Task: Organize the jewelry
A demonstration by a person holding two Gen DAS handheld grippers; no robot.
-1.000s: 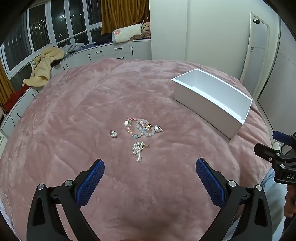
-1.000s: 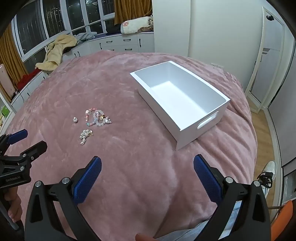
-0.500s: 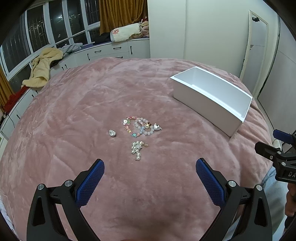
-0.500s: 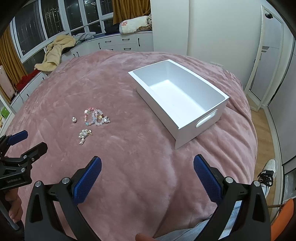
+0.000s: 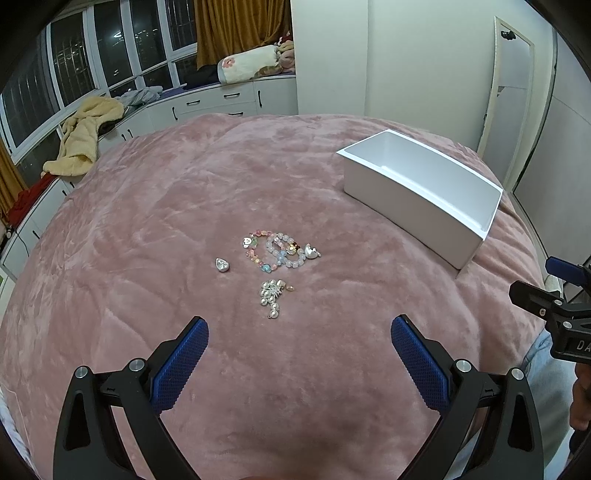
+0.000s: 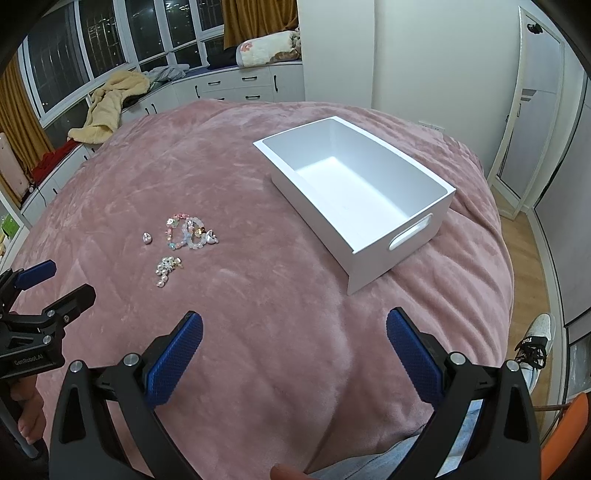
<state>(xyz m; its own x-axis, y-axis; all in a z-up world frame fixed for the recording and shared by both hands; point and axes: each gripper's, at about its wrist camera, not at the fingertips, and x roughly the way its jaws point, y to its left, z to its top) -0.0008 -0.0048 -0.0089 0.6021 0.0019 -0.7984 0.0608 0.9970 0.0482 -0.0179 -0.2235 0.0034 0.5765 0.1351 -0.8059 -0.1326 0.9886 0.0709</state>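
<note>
A: What covers the surface?

B: A pink plush blanket (image 5: 147,229) spreads over nearly the whole frame in both wrist views, creased and rumpled.

A: And the jewelry?

B: At the centre of the left wrist view lie two beaded bracelets (image 5: 277,251), overlapping each other. A small teardrop pendant (image 5: 222,264) lies just left of them, apart, and a silver cluster piece (image 5: 272,292) lies just below them. In the right wrist view the same group sits left of centre (image 6: 187,233).

A: The container?

B: A white box (image 6: 373,254) sits at the centre right of the right wrist view, open-topped, with a handle slot in its near end. It is well apart from the jewelry.

A: The grippers?

B: The left gripper (image 5: 300,350) and right gripper (image 6: 294,347) both hang above the blanket with jaws spread wide, gripping nothing.

A: The room?

B: Dark windows (image 5: 92,62) at the upper left, white drawer cabinets (image 5: 221,103) beneath them with a yellow garment (image 5: 83,136) heaped on top, and mustard curtains (image 5: 240,33) at the top centre.
</note>
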